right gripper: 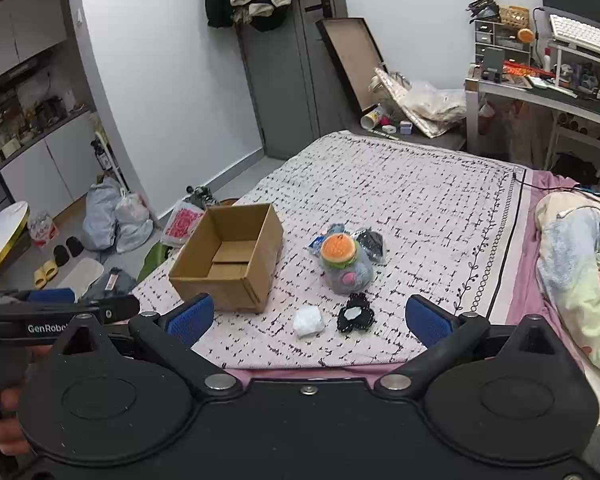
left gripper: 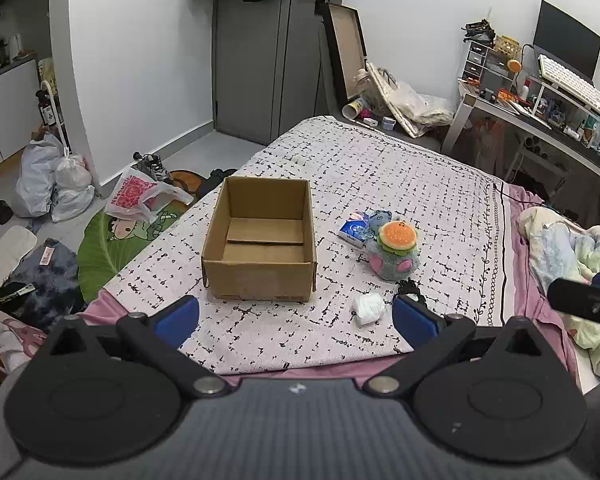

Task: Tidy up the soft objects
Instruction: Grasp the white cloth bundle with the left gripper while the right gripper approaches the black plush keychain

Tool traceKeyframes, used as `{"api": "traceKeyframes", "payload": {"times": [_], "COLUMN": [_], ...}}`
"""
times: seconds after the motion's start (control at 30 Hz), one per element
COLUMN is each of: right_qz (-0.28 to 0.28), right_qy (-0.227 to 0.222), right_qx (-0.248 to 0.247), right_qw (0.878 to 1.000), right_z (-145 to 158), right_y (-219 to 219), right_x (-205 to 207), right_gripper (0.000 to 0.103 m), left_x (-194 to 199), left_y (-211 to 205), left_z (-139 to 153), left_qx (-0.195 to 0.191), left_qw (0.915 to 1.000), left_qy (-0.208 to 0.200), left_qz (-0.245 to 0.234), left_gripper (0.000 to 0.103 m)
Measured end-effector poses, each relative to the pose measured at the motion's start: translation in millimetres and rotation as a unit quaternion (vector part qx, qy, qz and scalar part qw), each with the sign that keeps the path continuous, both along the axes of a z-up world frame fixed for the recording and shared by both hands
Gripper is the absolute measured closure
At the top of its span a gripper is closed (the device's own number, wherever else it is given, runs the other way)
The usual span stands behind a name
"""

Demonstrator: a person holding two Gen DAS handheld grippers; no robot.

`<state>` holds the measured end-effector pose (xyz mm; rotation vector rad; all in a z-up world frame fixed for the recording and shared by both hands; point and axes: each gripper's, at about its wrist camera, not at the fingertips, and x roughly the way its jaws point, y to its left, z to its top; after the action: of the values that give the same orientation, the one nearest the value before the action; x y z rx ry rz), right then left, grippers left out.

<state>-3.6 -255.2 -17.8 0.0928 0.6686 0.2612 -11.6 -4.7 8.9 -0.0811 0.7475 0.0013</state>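
Several soft things are gathered on the bed to the right of the box: a grey plush with a burger toy resting on top, a blue packet touching its far side, a white wad nearer the camera, and a small black item just beside the wad. Nothing is seen inside the box, so the sorting is judged not yet begun.

Both tools are held above the near edge of the bed, clear of everything. The left gripper is spread wide with nothing between its pads; the right gripper is likewise spread and unloaded.

Trouble is most likely at the plush: the burger toy merely sits on it, so it could be knocked off if the plush is pinched low or lifted at a tilt. The wad could be squeezed out sideways by a shallow pinch. The light box could be shoved along the blanket if its wall is struck during a drop.
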Motion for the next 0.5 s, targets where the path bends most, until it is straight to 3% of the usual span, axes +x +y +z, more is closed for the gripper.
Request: {"api": "traceKeyframes", "payload": {"times": [0.5], "right_qz": [-0.013], "right_qy": [0.046], "right_qx": [0.027], "right_qw": [0.998], "right_z": [-34.7], "right_y": [-27.6], "right_x": [47.0], "right_gripper": [0.0], "left_x": [45.0], "left_y": [-28.3], "left_z": [-32.3], "left_qx": [0.0], "left_qw": [0.9996], "left_qy": [0.029], "left_qz": [-0.002], "left_gripper": [0.001]}}
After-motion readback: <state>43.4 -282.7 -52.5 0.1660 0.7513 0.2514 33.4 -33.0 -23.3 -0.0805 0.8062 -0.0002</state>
